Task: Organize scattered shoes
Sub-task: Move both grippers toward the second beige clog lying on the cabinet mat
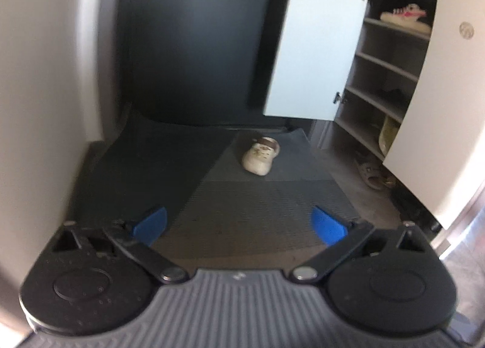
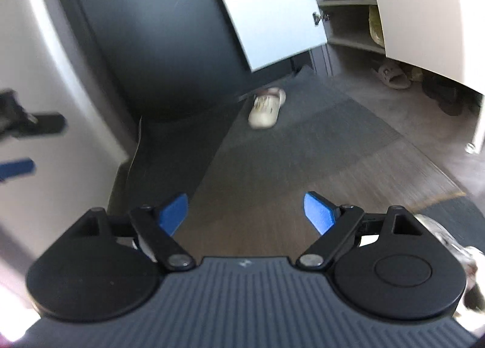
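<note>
Open mat (image 1: 257,196) runs clear ahead to lone cream shoe (image 1: 261,156). Wall (image 1: 45,75) closes left side. Swung cabinet doors (image 1: 315,44) narrow access to shelves (image 1: 391,65) on right.

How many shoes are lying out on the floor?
2. A cream lace-up shoe lies on the dark ribbed mat by the door; a beige strapped sandal sits on the bare floor under the open shoe cabinet. Darker shapes beneath may be more.

A home entryway: a tall white shoe cabinet (image 1: 391,75) stands with doors open, shoes on its grey shelves, a beige sandal (image 1: 371,173) beneath its bottom edge, and a dark ribbed doormat (image 1: 188,184) carrying a cream slip-on shoe (image 1: 260,157) near its far edge.
</note>
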Demonstrator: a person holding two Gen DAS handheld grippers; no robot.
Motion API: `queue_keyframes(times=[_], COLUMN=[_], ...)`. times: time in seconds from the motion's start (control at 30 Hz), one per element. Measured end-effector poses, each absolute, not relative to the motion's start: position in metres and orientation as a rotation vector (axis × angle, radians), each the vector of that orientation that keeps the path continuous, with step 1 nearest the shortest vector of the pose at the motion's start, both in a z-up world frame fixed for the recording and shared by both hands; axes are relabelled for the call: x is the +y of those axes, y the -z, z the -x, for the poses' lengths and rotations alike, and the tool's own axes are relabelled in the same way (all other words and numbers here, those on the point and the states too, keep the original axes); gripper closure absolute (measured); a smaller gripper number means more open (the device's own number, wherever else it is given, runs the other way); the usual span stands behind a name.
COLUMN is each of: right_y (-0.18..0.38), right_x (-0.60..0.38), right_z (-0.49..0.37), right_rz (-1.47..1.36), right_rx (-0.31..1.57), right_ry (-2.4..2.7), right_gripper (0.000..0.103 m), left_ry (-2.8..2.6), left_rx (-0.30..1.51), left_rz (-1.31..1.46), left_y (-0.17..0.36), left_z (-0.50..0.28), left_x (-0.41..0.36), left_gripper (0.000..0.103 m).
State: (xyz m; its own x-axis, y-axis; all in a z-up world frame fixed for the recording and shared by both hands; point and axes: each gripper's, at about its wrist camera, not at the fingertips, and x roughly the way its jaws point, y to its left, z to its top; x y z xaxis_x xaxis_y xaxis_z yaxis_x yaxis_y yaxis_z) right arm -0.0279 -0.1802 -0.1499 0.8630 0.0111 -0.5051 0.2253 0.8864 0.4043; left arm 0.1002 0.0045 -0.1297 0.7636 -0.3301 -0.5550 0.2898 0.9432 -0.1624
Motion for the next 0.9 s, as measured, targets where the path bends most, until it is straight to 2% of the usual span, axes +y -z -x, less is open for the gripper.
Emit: queue_keyframes(times=[0.03,0.07,0.1,0.17,0.3,0.57,0.7,0.9], right_y=[0.169,0.187,0.198,0.21,0.179,0.052,0.018,-0.011], right_x=[-0.187,-0.193,-0.198,-0.21,-0.219,-0.266,-0.283,-0.318], right_z=[0.016,0.006,0.0,-0.018,-0.022,-0.003,0.0,-0.01], right_rz=[-0.503,-0.55,-0.58,-0.601,-0.481,-0.34,-0.297,-0.374], right_rx=[0.469,0.409,0.394,0.436,0.445,0.569,0.617,0.677], right_ry=[0.124,0.139,0.148,0.158,0.169,0.164,0.163,0.152], right_gripper=[0.017,0.017,0.017,0.017,0.017,0.017,0.017,0.017], left_ry=[0.378,0.378,0.37,0.378,0.38,0.301,0.279,0.24], left_rx=[0.604,0.602,0.601,0.617,0.613,0.726,0.769,0.963], left_rz=[0.047,0.044,0.042,0.052,0.01,-0.027,-0.075,-0.2], left_y=[0.157,0.16,0.177,0.172,0.143,0.044,0.023,0.0], left_z=[-0.121,-0.122,-0.137,-0.142,-0.138,-0.111,-0.11,-0.117], left_x=[-0.012,-0.014,-0.031,-0.046,-0.074,-0.112,-0.119,-0.146], left_gripper=[0.004,0.004,0.004,0.004,0.002,0.0,0.0,0.0])
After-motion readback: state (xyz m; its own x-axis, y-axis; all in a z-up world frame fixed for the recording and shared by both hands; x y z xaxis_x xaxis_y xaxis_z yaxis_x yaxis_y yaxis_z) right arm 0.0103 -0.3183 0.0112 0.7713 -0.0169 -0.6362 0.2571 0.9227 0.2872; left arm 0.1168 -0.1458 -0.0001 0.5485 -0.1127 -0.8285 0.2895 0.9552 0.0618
